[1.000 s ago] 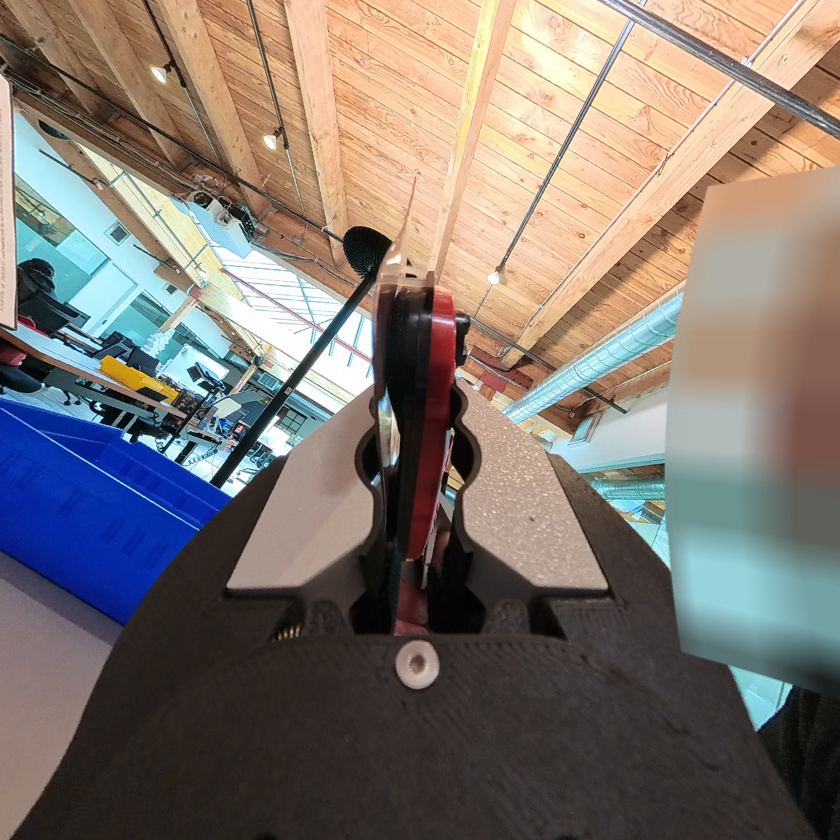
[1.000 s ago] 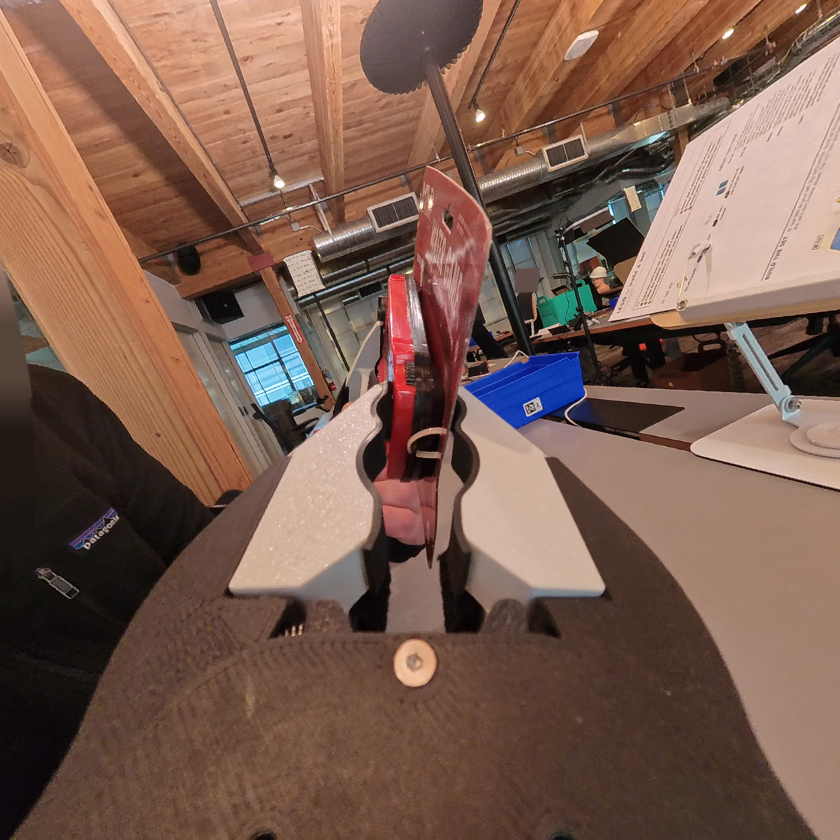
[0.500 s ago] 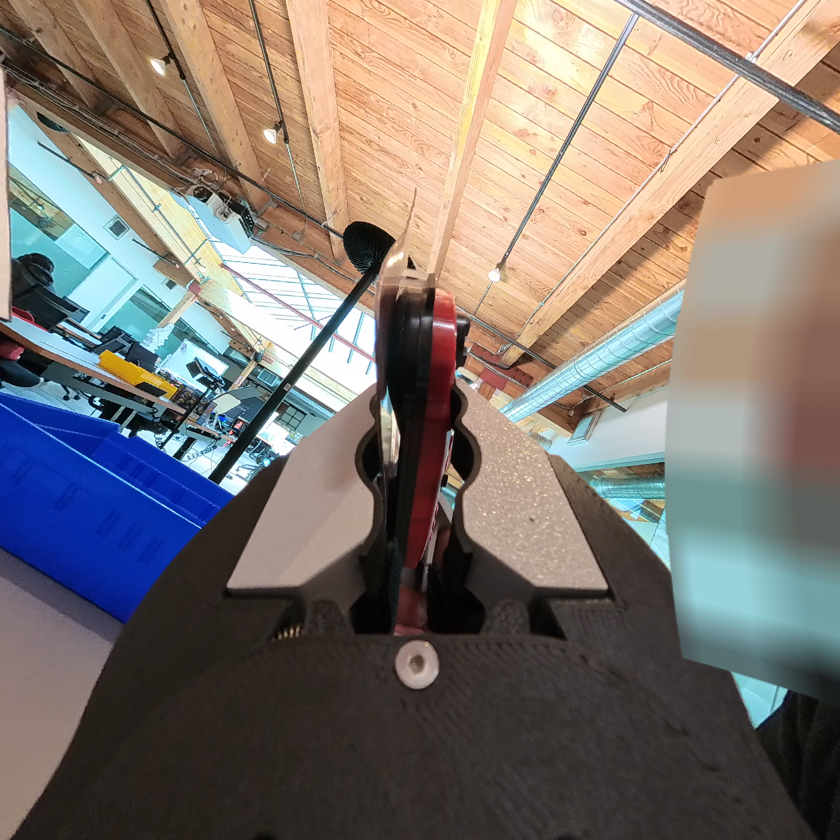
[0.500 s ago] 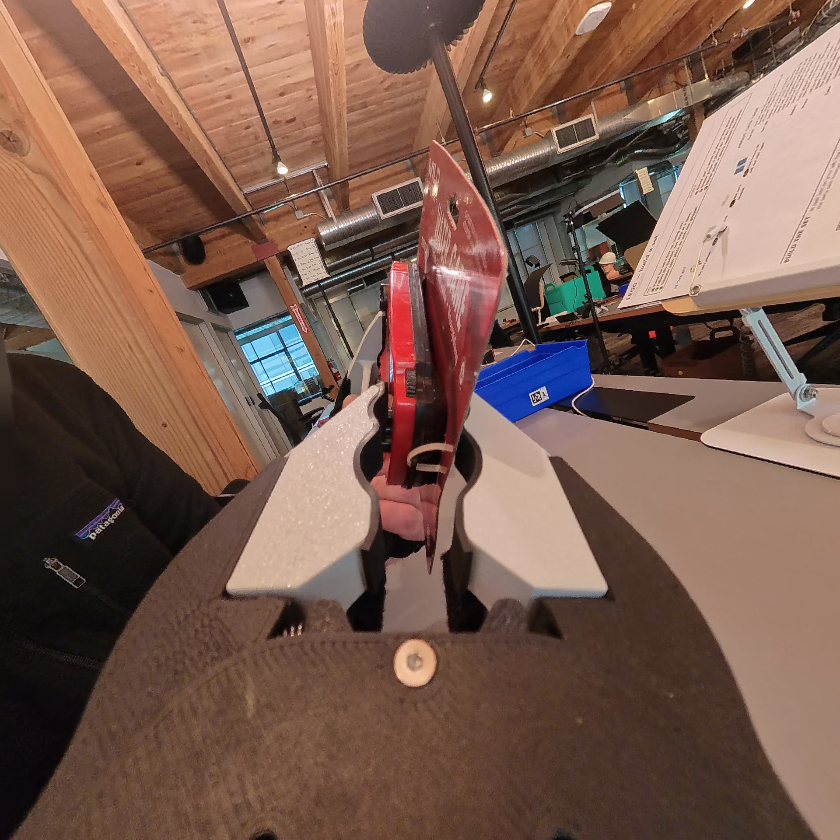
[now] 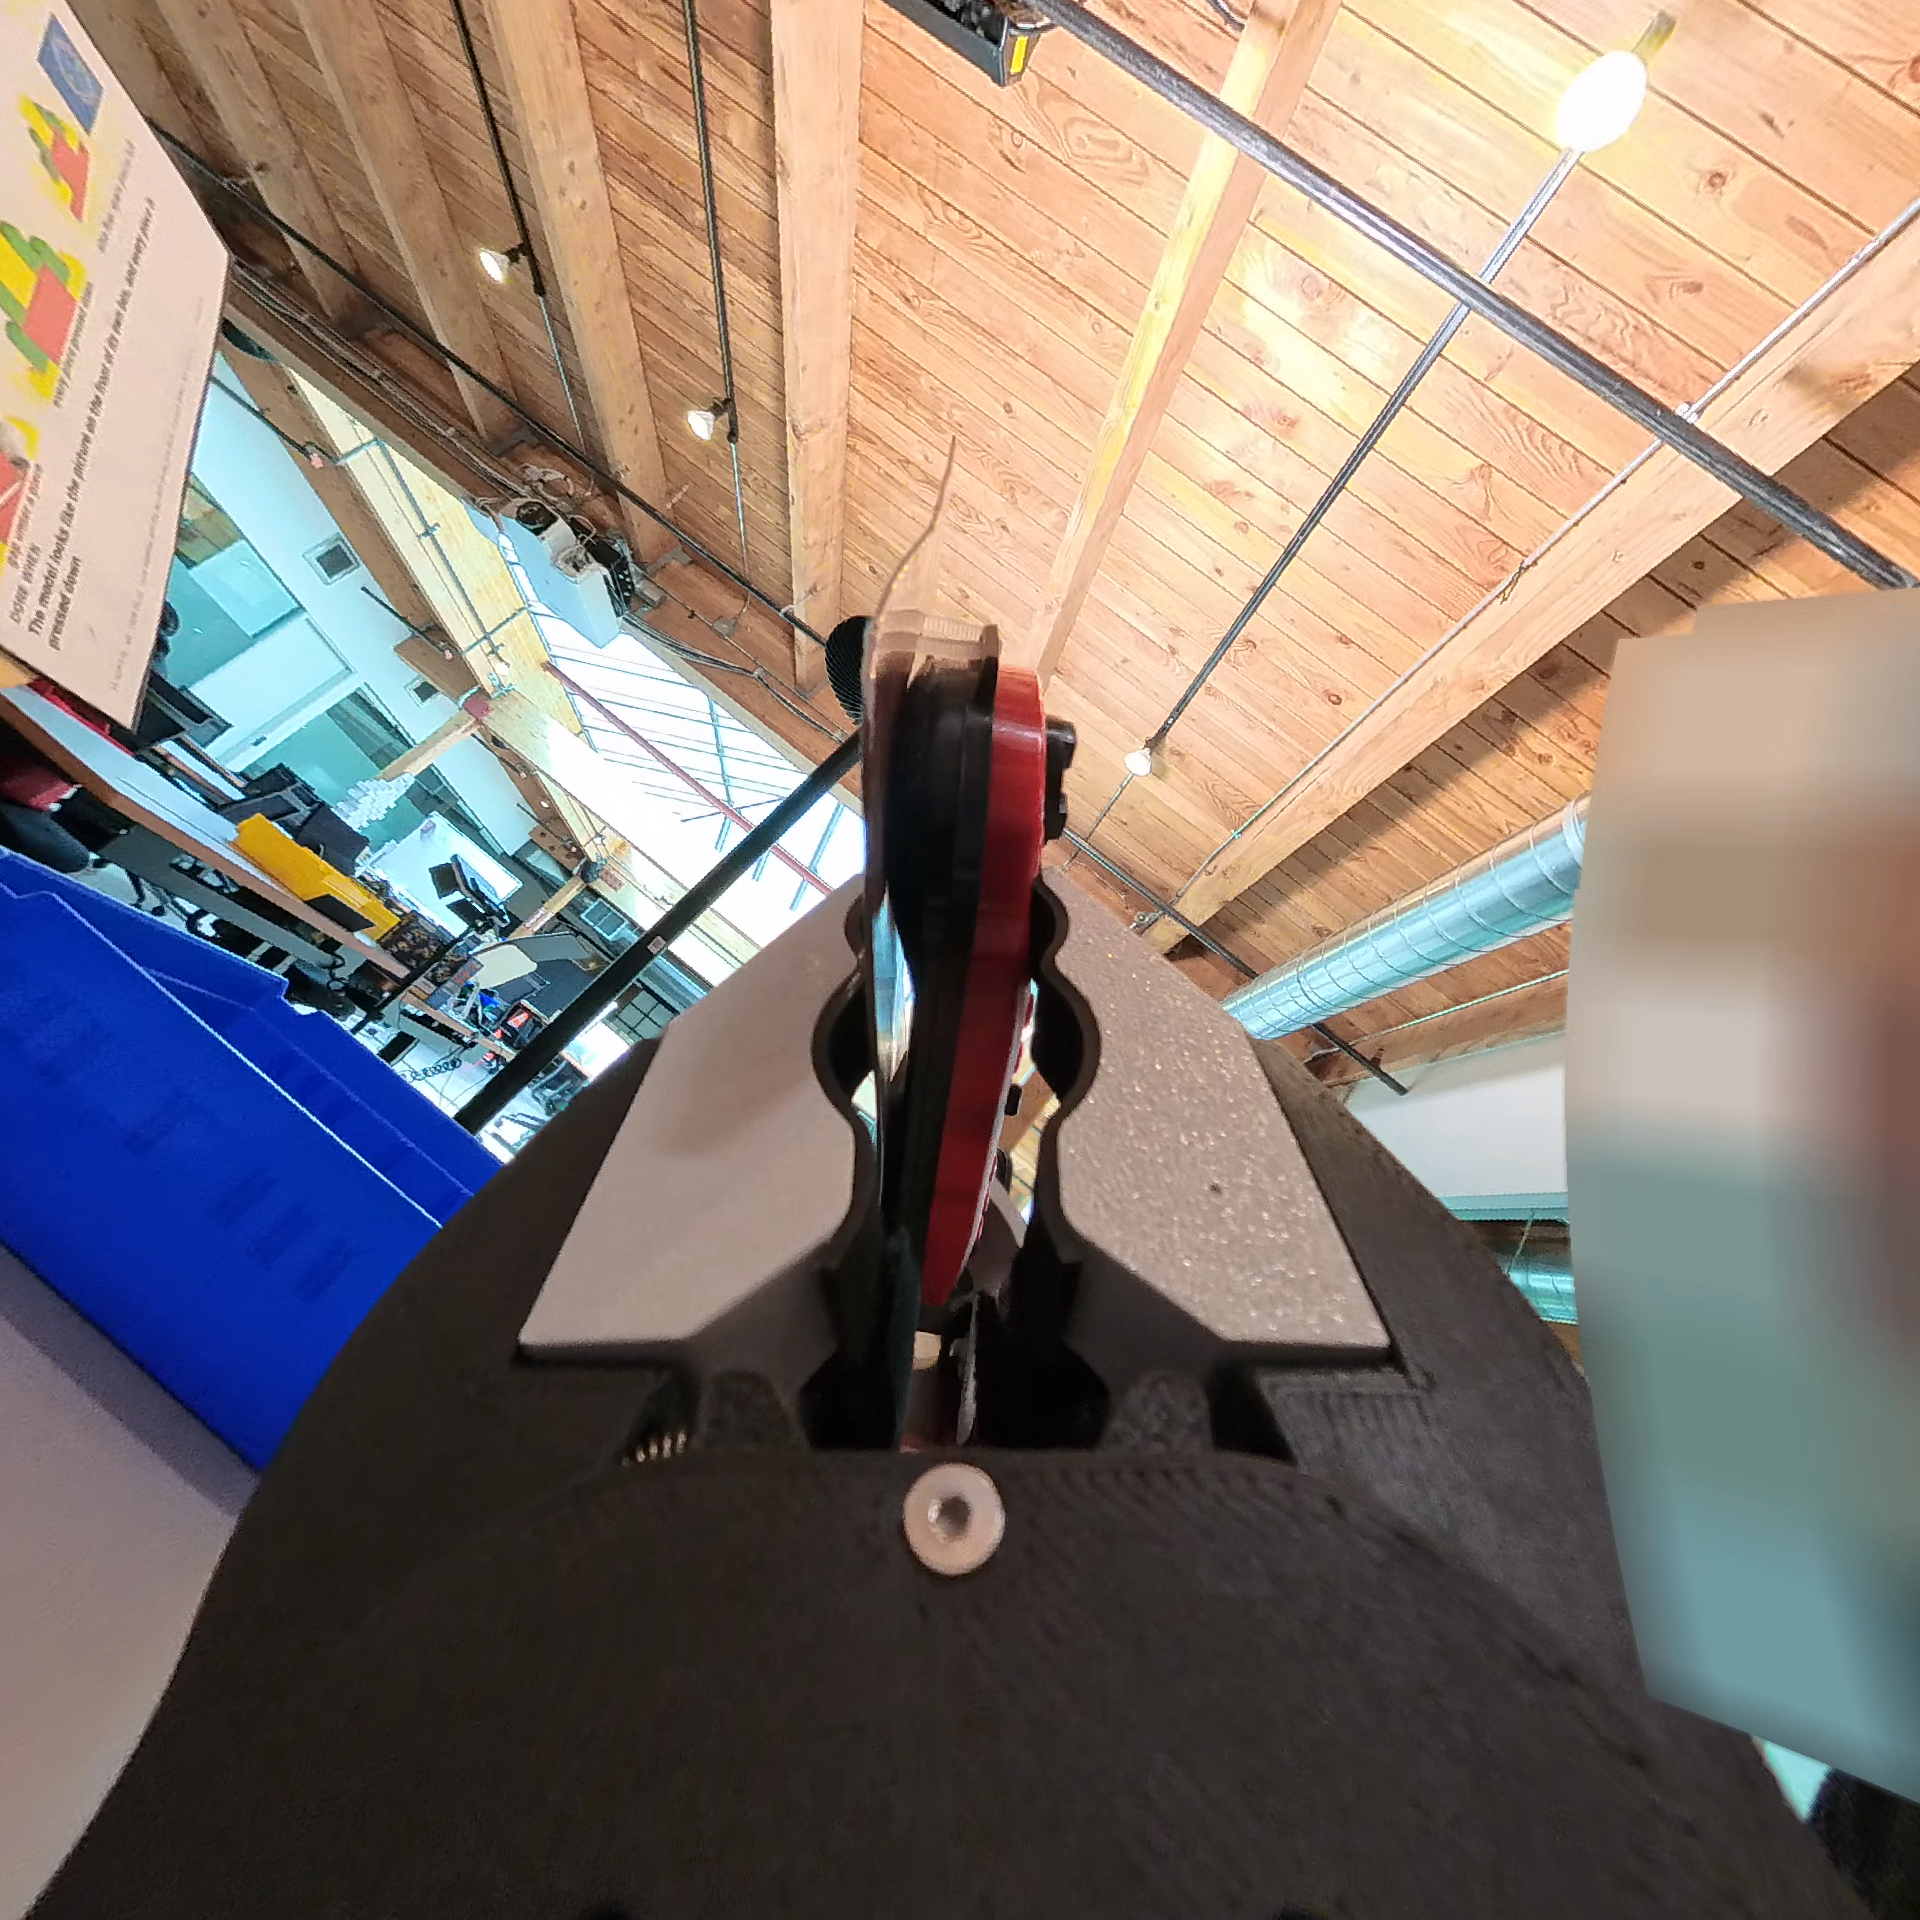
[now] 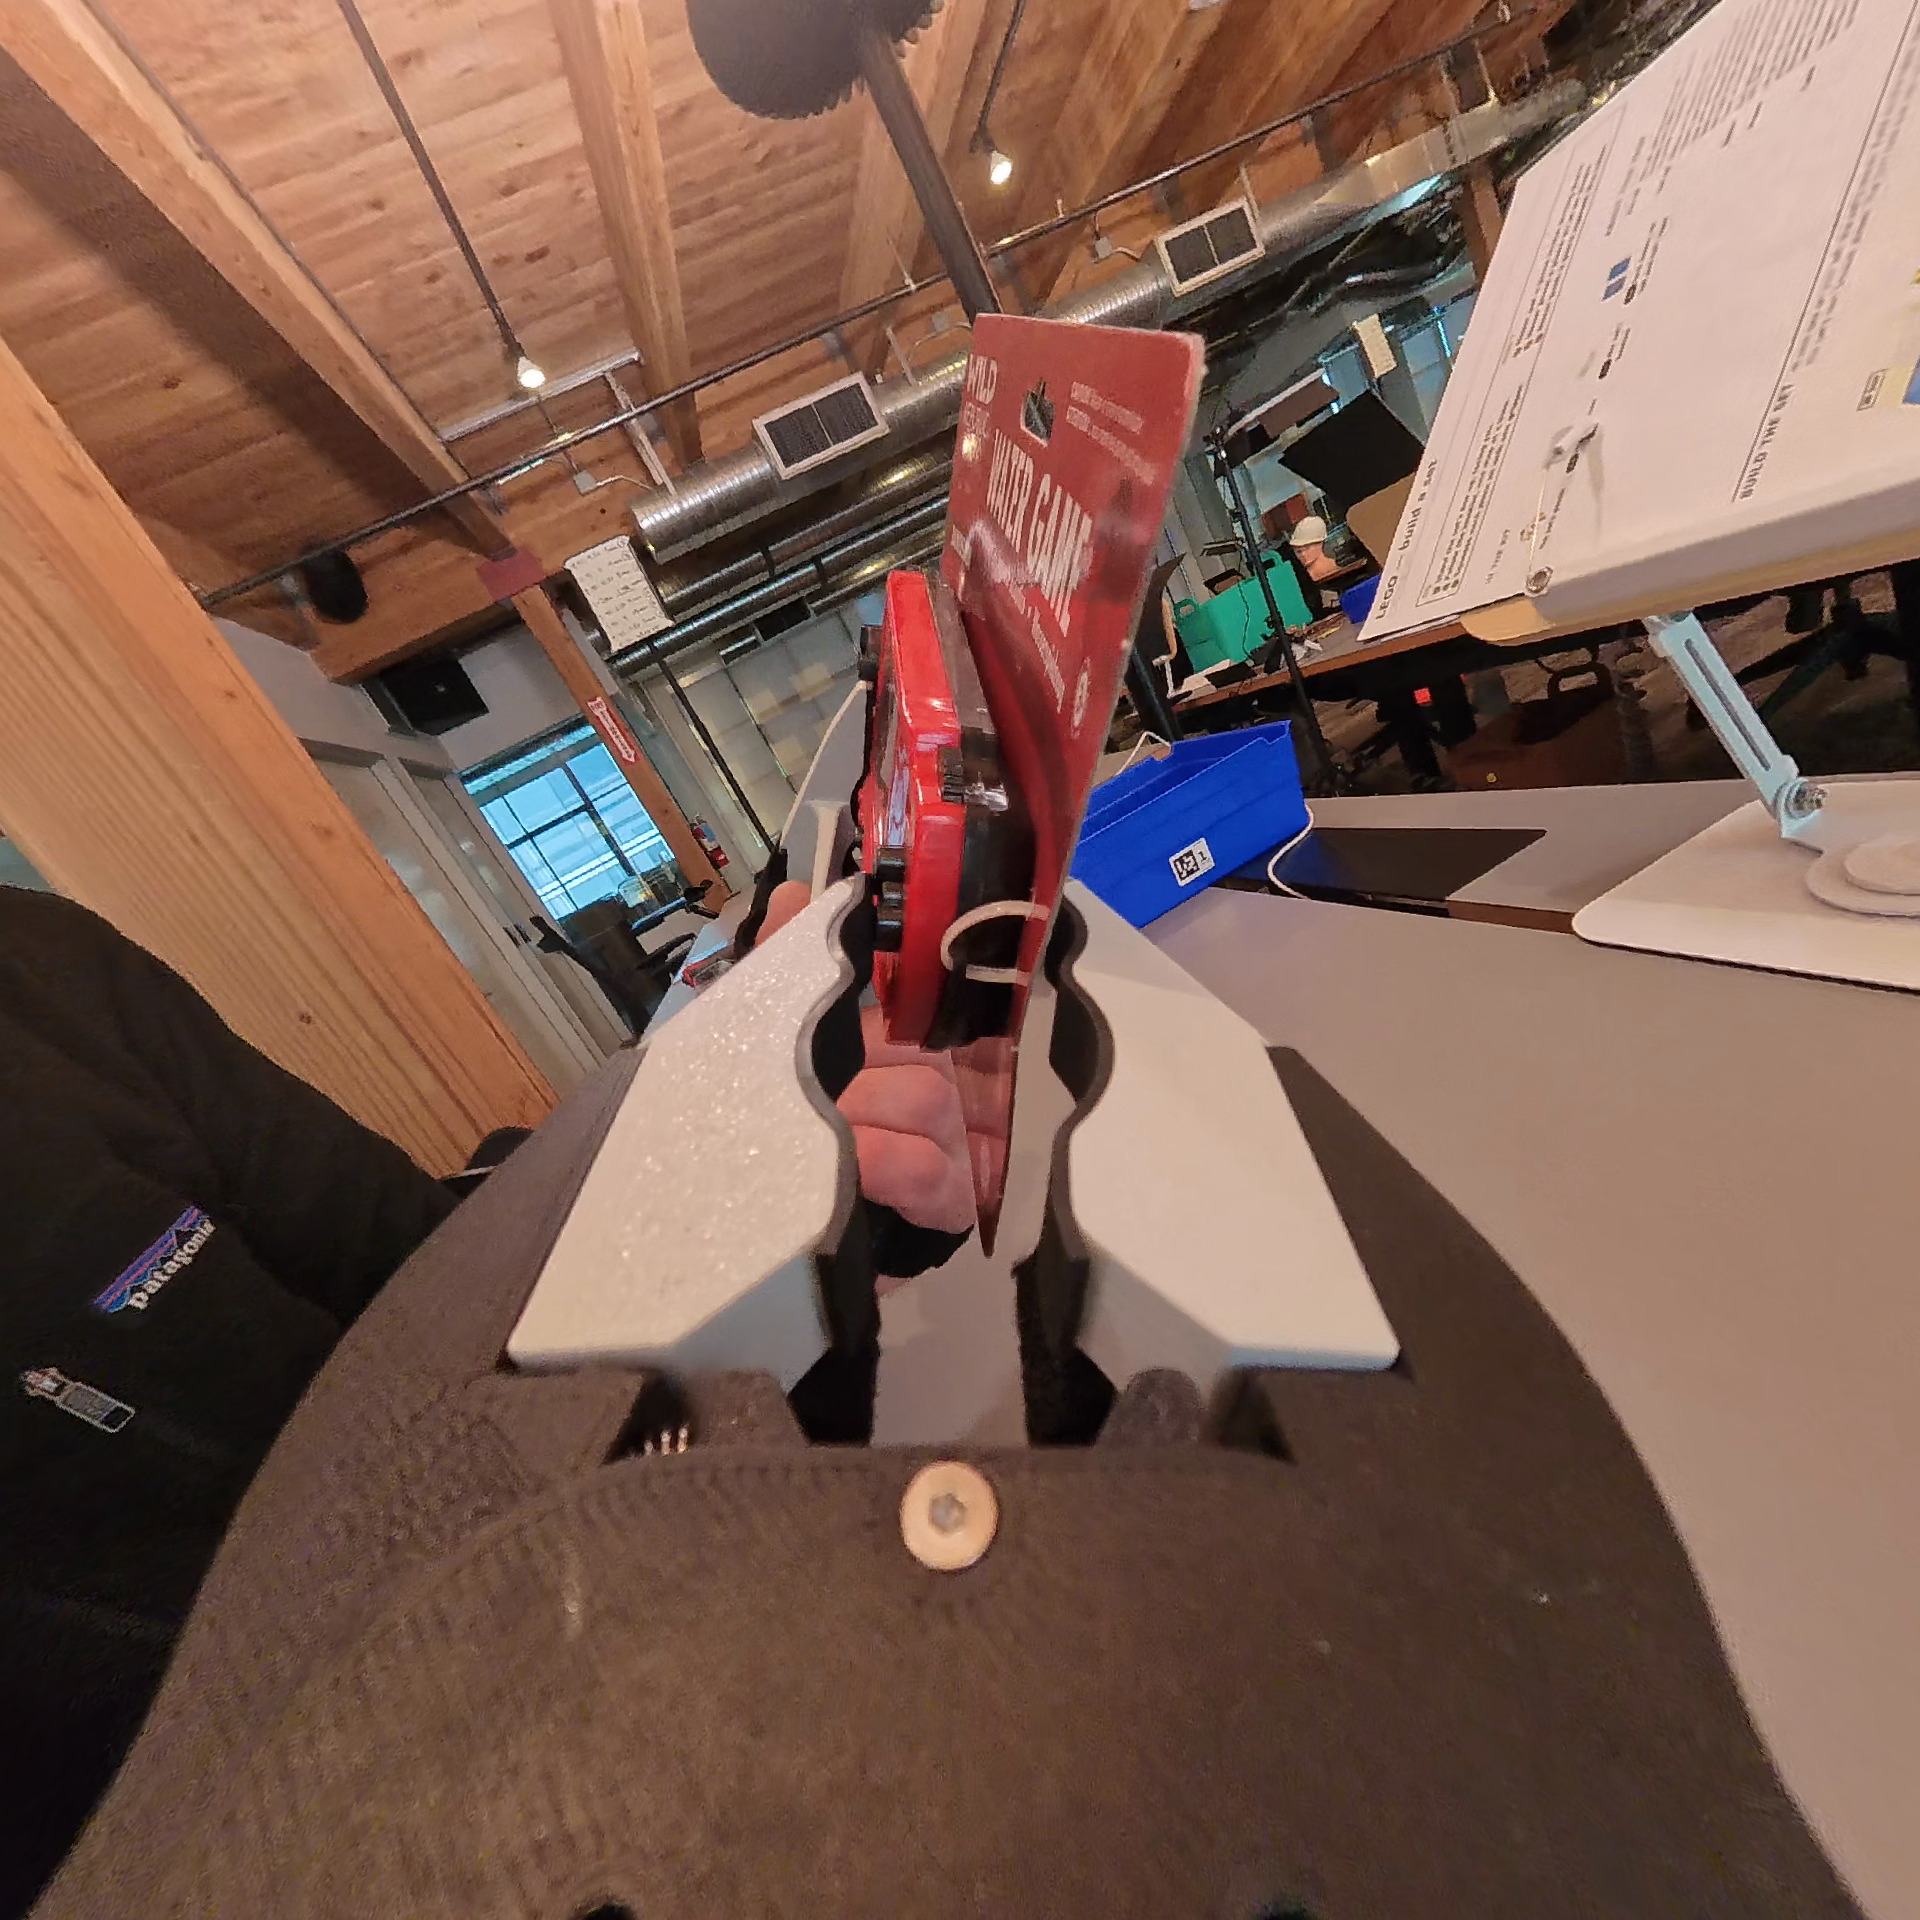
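Observation:
A red and black plastic toy fixed to a red card stands edge-on between the fingers of my left gripper, which is shut on it. In the right wrist view the same toy is tied to its red card with a white zip tie. Its lower end sits between the fingers of my right gripper, which stand close on both sides of it. A hand shows just behind the toy. Both grippers point up toward the wooden ceiling.
A blue bin stands at my left and also shows in the right wrist view on the grey table. A white stand with a printed sheet is at the right. A black pole rises behind. A dark jacket is at the left.
In the right wrist view the toy has tilted and the card's face has turned more toward the camera. In the left wrist view the toy sits the same while the background has shifted slightly.

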The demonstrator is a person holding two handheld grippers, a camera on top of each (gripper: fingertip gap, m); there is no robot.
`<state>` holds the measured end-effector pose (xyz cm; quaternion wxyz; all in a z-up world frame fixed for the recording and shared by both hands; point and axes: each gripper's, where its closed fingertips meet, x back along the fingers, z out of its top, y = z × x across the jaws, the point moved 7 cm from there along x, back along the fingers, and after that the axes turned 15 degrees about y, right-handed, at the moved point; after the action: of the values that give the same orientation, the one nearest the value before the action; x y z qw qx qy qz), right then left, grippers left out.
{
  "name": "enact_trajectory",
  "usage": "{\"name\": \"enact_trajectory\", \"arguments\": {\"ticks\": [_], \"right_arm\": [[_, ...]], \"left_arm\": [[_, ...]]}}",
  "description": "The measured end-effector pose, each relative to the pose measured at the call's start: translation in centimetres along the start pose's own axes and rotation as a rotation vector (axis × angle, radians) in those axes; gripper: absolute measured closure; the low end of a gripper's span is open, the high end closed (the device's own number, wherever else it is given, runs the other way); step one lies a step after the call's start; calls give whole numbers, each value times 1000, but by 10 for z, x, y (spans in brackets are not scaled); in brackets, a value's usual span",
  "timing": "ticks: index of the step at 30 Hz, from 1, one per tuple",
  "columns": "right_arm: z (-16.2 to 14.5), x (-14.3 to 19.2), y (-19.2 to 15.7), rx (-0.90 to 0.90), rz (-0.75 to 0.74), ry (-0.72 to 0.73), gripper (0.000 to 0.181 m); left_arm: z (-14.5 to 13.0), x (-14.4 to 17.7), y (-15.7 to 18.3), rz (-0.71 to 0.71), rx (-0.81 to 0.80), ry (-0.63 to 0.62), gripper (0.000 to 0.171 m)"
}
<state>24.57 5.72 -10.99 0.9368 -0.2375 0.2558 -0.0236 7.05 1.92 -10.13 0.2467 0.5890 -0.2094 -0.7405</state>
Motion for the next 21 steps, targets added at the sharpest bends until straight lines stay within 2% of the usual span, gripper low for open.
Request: {"name": "enact_trajectory", "arguments": {"ticks": [5,21], "right_arm": [[0,-7,-3,34,-31,-18,158],[-4,-16,-3,11,-28,-9,158]], "left_arm": [[6,2,-4,0,5,19,148],[16,3,-5,-1,20,40,148]]}}
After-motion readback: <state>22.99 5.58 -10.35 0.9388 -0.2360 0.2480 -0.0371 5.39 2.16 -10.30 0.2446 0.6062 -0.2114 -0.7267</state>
